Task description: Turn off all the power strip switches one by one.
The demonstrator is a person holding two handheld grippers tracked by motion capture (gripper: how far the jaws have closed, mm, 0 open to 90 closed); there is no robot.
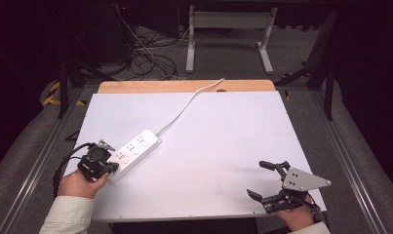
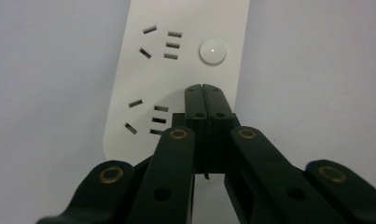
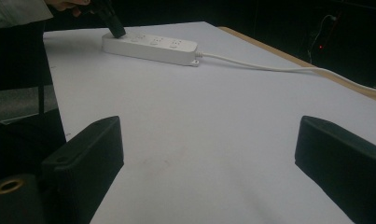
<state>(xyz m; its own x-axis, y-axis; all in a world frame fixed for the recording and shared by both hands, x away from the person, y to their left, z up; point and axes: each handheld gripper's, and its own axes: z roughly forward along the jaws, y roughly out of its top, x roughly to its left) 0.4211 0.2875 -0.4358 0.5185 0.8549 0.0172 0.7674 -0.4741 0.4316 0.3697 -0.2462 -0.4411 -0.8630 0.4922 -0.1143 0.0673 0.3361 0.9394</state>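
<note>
— Looking at the left gripper (image 2: pixel 203 91), I see its jaws pressed together with nothing between them, and the closed tip rests on the near end of the power strip (image 1: pixel 133 152), where I think a round switch is hidden under it.

— So is the work done?

— I judge it is in the middle. The next round button (image 2: pixel 212 51) shows a small light, but whether the near one is already pushed I cannot tell. The right gripper (image 1: pixel 261 180) has its jaws wide open, holds nothing, and waits well apart at the near right corner.

— And the place around?

— The strip lies slanted on the left part of a white table top (image 1: pixel 223 141), its white cord (image 1: pixel 184 107) running to the far wooden edge (image 1: pixel 184 86). Behind is a dark room with a grey floor, loose cables (image 1: pixel 145 61) and a white table frame (image 1: pixel 230 29).
</note>
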